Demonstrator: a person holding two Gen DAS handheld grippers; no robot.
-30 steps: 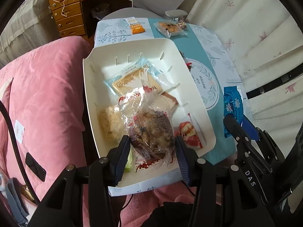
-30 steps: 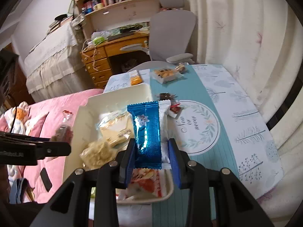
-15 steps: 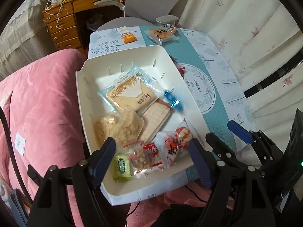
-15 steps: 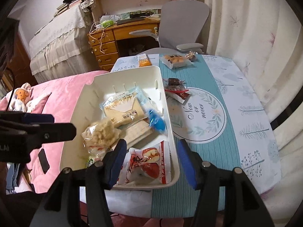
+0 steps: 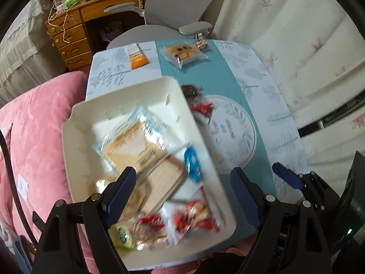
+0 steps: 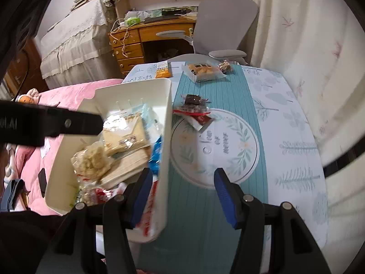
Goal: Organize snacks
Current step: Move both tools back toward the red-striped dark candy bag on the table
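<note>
A white tray [image 5: 82, 123] sits at the table's left edge and holds several snacks: a cracker pack [image 5: 134, 143], a blue packet [image 5: 192, 161], red-wrapped sweets [image 5: 194, 214] and a puffed rice pack [image 6: 91, 159]. My left gripper [image 5: 182, 194] is open and empty above the tray's near end. My right gripper [image 6: 182, 194] is open and empty, astride the tray's right wall [image 6: 165, 150]. On the table lie a red packet [image 6: 198, 117], a dark sweet [image 6: 192, 99], an orange packet [image 6: 163, 69] and a biscuit pack [image 6: 203, 69].
A teal runner [image 6: 205, 205] with a round printed mat [image 6: 216, 146] covers the table. A pink quilt [image 5: 34, 125] lies left of the tray. A grey chair [image 6: 223, 27] and a wooden desk [image 6: 136, 41] stand behind the table. Curtains [image 6: 308, 34] hang at right.
Both grippers opened and dropped their snacks, the brown-filled clear pack and the blue packet, into the tray. Both cameras then moved forward and lower toward the tray.
</note>
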